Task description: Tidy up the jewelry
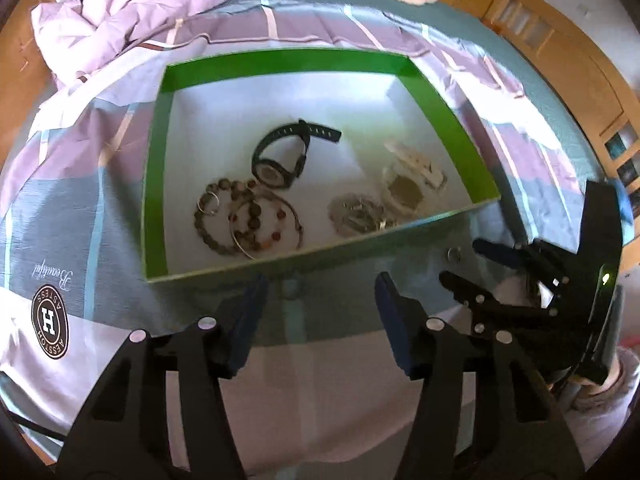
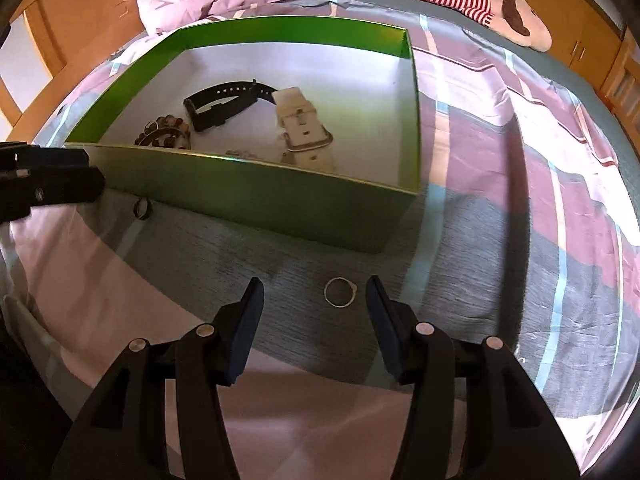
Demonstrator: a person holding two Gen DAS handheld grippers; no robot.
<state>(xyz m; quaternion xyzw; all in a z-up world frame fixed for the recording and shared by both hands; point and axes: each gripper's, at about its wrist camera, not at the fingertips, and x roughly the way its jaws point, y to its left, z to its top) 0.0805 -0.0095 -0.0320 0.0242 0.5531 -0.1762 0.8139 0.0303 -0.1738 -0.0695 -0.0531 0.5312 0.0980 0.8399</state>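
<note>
A green box (image 1: 158, 160) with a white floor lies on the bed and holds a black watch (image 1: 280, 160), bead bracelets (image 1: 228, 216), a bangle and a pale watch (image 1: 408, 184). The box (image 2: 280, 200) also shows in the right wrist view with the black watch (image 2: 224, 104) and the white strap (image 2: 304, 128). My left gripper (image 1: 318, 300) is open and empty just before the box's near wall. My right gripper (image 2: 314, 304) is open over a thin silver ring (image 2: 340, 292) on the bedsheet, which lies between the fingers. A small dark ring (image 2: 142, 208) lies by the box wall.
The patchwork bedsheet (image 2: 520, 200) spreads around the box. A crumpled lilac duvet (image 1: 140, 0) and a striped plush toy (image 2: 480, 4) lie at the far end. Wooden cabinets (image 1: 580, 60) stand beyond the bed. My right gripper's body (image 1: 560, 280) shows at the right of the left wrist view.
</note>
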